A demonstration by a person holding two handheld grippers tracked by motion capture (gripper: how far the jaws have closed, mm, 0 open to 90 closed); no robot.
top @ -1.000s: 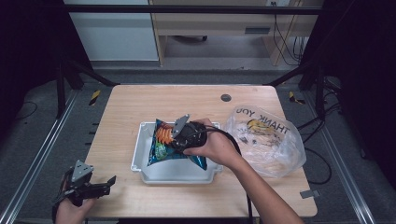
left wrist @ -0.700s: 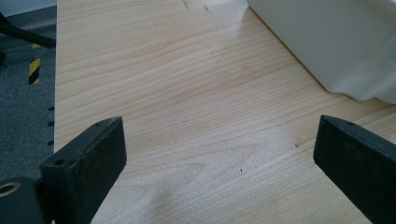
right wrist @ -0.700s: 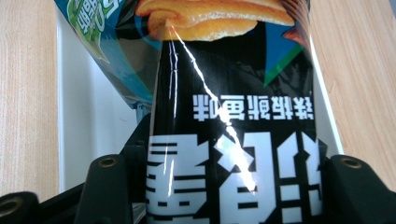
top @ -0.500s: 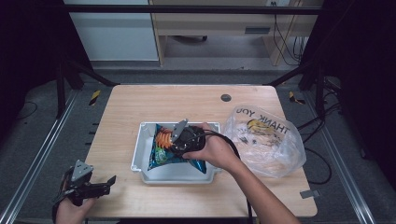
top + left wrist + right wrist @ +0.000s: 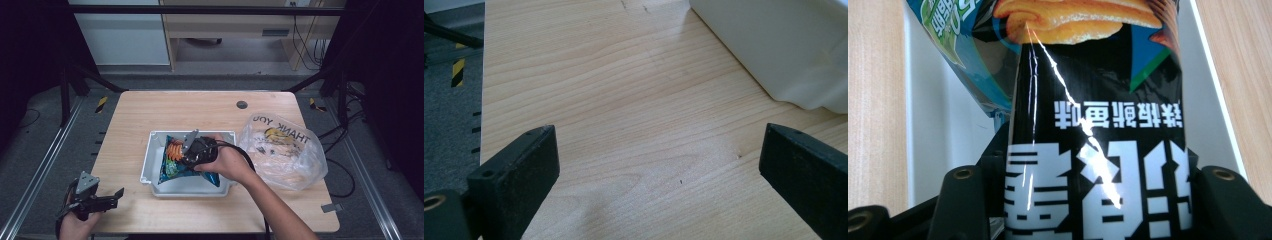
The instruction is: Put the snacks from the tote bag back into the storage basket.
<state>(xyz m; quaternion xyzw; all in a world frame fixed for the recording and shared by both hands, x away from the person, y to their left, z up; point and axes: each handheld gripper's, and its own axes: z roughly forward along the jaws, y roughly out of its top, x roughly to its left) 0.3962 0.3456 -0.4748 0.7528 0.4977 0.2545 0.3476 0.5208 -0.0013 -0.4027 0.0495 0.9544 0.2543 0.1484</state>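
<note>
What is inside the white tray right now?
The white tray holds a blue-and-black snack bag, gripped by the right tool. The bag and the hand cover much of the tray floor, so anything underneath stays hidden.

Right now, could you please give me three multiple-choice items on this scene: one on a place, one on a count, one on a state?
1. Where is the snack bag?
A. in the white tray
B. on the floor
C. inside the clear plastic bag

2. How many grippers are over the white tray?
A. none
B. one
C. two

3. How do the left gripper's jaws stand?
A. shut on the snack bag
B. shut on nothing
C. open over bare table

Answers:
1 A, the snack bag lies within the tray's walls.
2 B, the right gripper is there; the left sits by the table's near left corner.
3 C, wood shows between its spread jaws.
</note>
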